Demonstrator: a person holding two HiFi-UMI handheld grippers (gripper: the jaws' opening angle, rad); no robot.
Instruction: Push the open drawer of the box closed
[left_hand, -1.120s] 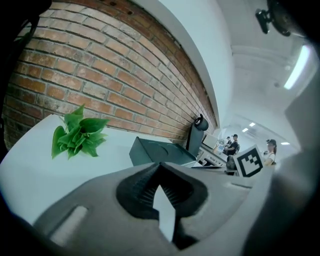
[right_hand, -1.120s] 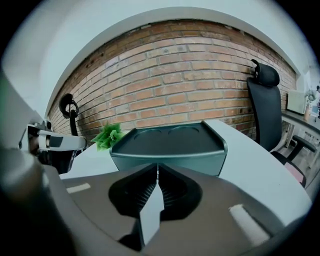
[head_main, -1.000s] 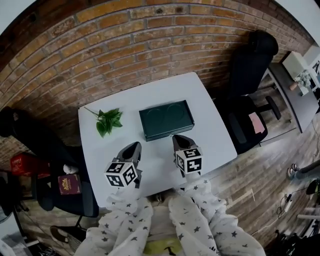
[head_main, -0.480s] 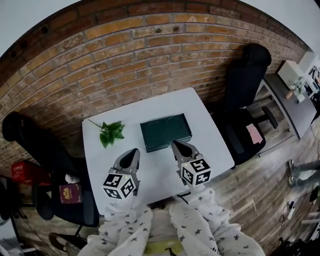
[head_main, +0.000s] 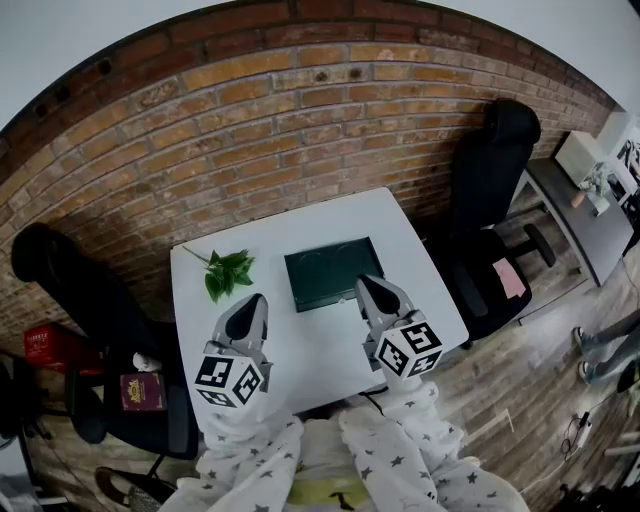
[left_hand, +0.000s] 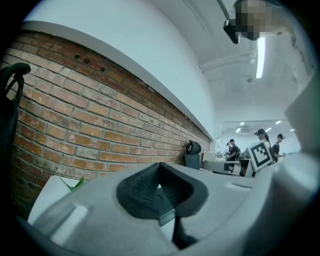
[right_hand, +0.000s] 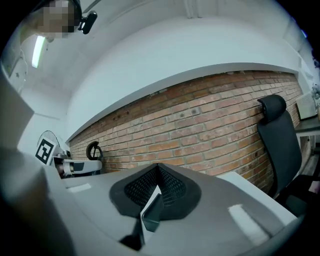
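Box (head_main: 333, 272) flat, long axis along the brick wall (head_main: 300, 130)

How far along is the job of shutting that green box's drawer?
Done, it seems: the green box on the white table looks like one compact block with nothing sticking out, though the head view shows it small. In hand: nothing; the left hand-held gripper and right hand-held gripper are shut, empty and apart from the box. Left: probably nothing.

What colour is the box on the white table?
The box is dark green, seen best in the head view.
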